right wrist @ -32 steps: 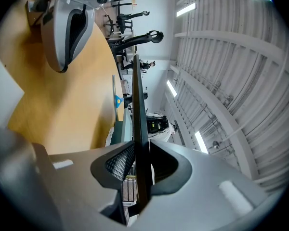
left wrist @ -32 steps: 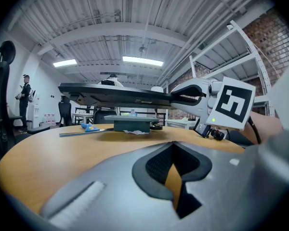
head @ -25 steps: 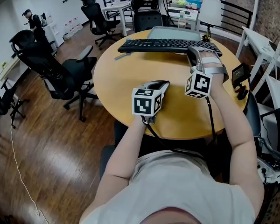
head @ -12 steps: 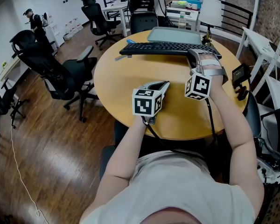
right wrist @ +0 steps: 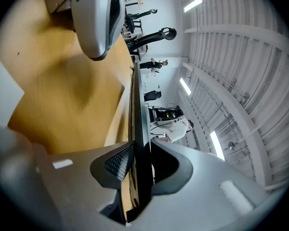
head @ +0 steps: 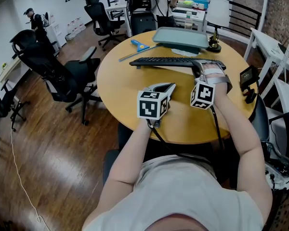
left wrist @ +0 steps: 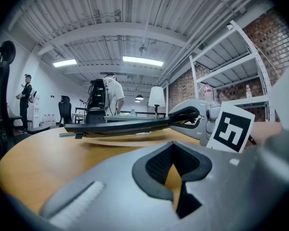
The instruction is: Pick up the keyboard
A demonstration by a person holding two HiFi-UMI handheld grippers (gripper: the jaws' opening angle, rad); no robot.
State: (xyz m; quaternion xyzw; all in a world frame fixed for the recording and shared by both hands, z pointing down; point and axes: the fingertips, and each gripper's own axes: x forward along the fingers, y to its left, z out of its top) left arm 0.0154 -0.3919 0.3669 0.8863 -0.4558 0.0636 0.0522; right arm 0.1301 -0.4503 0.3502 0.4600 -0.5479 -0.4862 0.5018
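One keyboard [head: 168, 61] is clamped edgewise in the right tool [head: 198, 66]; the left tool [head: 167, 86] sits closed, empty, over the tabletop [head: 125, 90].

The round wooden table [head: 120, 88] carries a grey tray [head: 180, 36] at its far side, on white paper [head: 185, 52]. A blue-handled tool [head: 138, 46] lies far left, and a small dark stand [head: 213, 44] stands far right.

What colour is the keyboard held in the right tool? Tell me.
Black. The keyboard shows best in the head view, against the yellow-brown table.
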